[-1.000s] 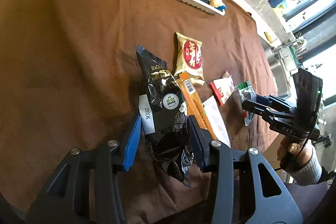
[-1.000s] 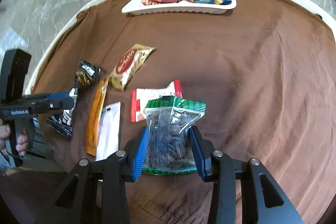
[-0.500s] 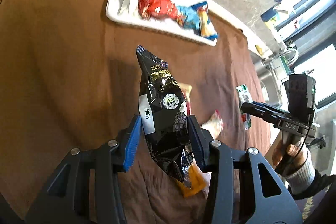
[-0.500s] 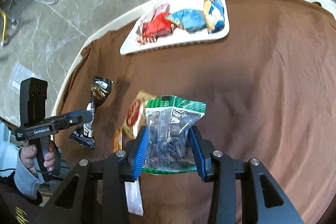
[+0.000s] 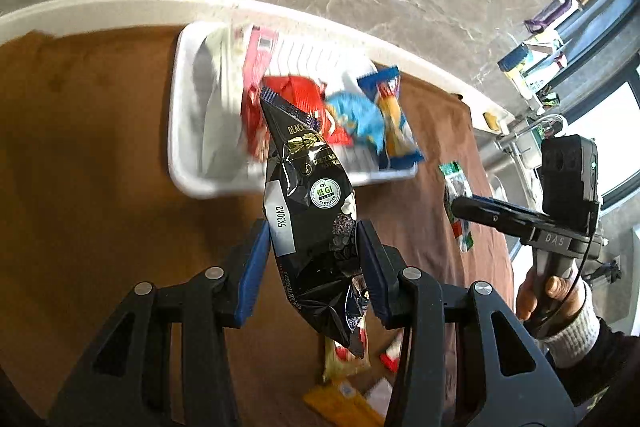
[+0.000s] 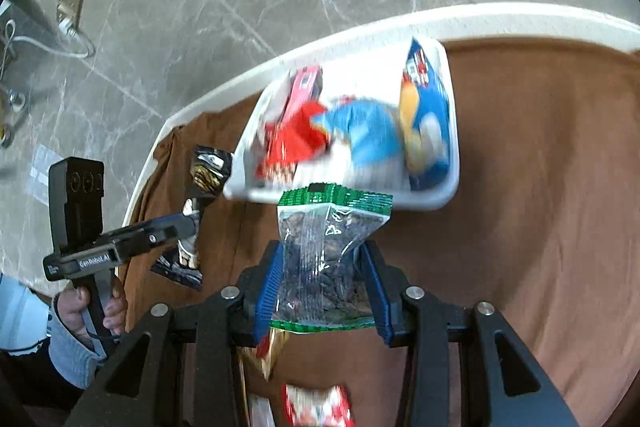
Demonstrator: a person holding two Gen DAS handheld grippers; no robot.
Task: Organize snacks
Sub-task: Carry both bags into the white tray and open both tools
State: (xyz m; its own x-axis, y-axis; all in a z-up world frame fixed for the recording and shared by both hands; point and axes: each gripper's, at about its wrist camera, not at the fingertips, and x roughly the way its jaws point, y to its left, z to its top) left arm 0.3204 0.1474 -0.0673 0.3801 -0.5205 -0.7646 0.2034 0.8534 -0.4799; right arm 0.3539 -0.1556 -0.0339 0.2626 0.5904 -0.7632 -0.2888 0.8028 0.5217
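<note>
- Two grippers each hold a snack above the brown desk (image 5: 100, 187).
- Left gripper (image 5: 316, 267) fingers pinch a black bag (image 5: 312, 211).
- Right gripper (image 6: 320, 287) fingers pinch a clear bag (image 6: 324, 259) near the white tray (image 6: 450, 131).

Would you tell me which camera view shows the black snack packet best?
The left wrist view: the black snack packet fills the centre, sharp enough to show its label and round seal, clamped in the left gripper. In the right wrist view the same packet appears small at the left edge, partly hidden by that gripper's fingers.
</note>
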